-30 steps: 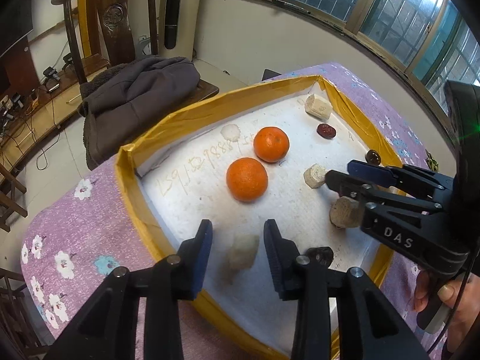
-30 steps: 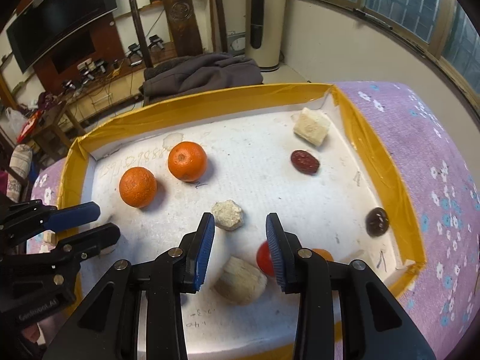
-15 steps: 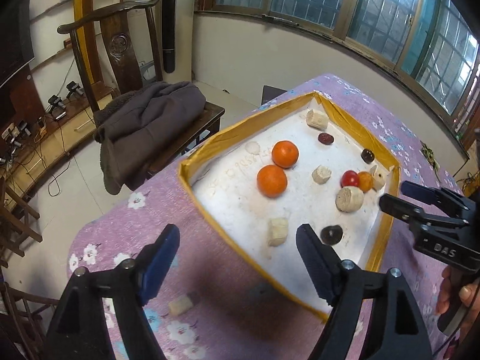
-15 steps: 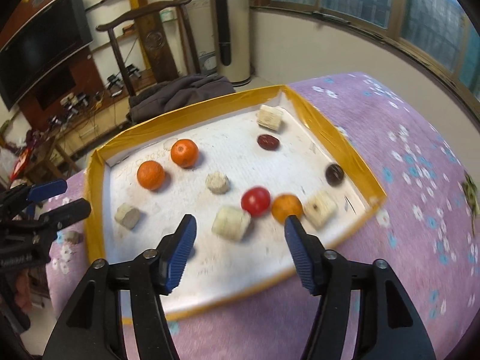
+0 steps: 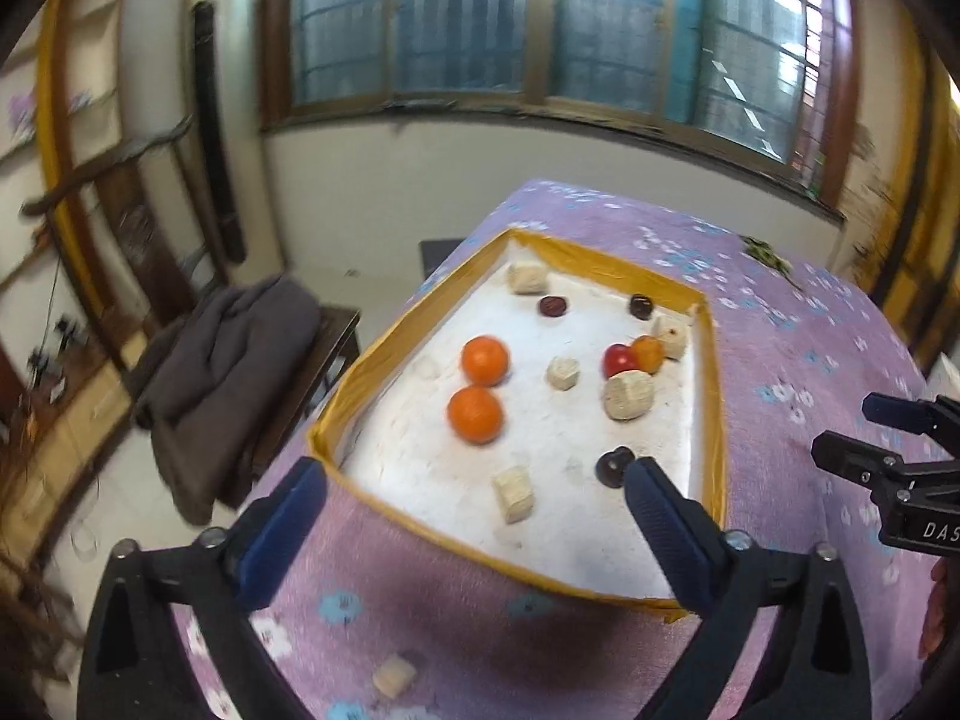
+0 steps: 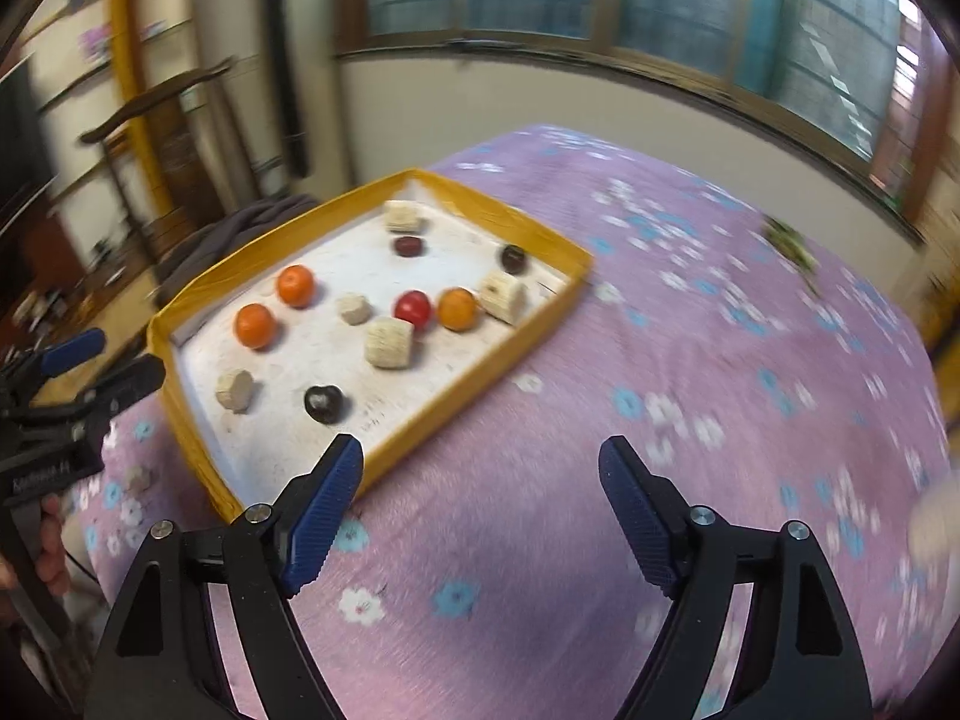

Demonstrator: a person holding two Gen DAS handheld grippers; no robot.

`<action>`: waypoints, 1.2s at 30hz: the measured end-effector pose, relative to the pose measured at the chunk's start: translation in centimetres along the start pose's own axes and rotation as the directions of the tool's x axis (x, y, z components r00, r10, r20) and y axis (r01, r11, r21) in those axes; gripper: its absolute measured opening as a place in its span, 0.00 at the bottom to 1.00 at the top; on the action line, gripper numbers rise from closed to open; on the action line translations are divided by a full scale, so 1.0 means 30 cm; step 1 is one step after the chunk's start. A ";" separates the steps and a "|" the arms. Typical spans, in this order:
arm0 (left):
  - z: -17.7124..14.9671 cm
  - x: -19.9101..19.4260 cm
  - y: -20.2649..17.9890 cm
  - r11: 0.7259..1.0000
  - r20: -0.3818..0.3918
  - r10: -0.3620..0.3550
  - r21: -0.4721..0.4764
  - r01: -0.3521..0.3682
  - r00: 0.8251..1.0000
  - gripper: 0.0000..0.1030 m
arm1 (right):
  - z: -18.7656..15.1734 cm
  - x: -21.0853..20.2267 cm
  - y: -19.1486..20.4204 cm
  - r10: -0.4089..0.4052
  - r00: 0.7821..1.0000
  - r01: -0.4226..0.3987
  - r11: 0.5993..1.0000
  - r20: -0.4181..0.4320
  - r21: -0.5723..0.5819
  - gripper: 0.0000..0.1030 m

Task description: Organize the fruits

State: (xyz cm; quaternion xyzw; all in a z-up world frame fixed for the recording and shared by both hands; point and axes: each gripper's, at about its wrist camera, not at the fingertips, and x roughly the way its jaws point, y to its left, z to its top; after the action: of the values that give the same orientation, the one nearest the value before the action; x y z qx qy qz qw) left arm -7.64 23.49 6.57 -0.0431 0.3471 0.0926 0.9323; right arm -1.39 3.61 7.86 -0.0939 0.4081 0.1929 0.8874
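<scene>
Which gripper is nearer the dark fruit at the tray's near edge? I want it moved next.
Left. The left gripper hangs directly over the dark fruit; the right gripper is off over the cloth.

Your left wrist camera looks down along its gripper (image 5: 474, 522) from the near edge of the yellow-rimmed tray (image 5: 714, 396), facing the windows (image 5: 540, 30). Your right wrist camera sits further right, over the purple cloth (image 6: 690, 330), with the tray (image 6: 480, 360) off to its left. Both views share the tray, the fruit inside and the window wall, and each catches the other gripper at its edge.
</scene>
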 end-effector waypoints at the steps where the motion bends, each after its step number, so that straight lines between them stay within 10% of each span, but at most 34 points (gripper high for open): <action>1: 0.004 -0.001 -0.012 0.999 0.013 -0.015 0.043 0.015 1.000 1.00 | -0.018 -0.013 0.002 -0.031 0.999 0.030 0.998 0.010 0.047 0.83; 9: 0.004 0.032 -0.106 0.954 -0.006 -0.104 0.281 0.101 0.995 1.00 | -0.148 -0.092 0.013 -0.245 0.969 0.233 0.922 0.001 0.309 0.94; 20: -0.026 0.005 -0.138 0.931 -0.014 -0.203 0.308 0.198 0.979 1.00 | -0.225 -0.143 0.077 -0.327 0.945 0.299 0.875 0.010 0.379 1.00; 36: -0.057 -0.003 0.123 0.985 0.001 -0.081 0.150 0.080 0.997 0.99 | -0.234 -0.164 0.214 -0.344 0.936 0.303 0.895 0.074 0.328 1.00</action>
State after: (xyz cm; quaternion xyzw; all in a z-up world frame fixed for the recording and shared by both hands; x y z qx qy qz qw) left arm -9.55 26.85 5.29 0.0135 0.3479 0.0284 0.9370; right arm -11.82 5.85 6.99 -0.0068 0.3535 -0.0185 0.9352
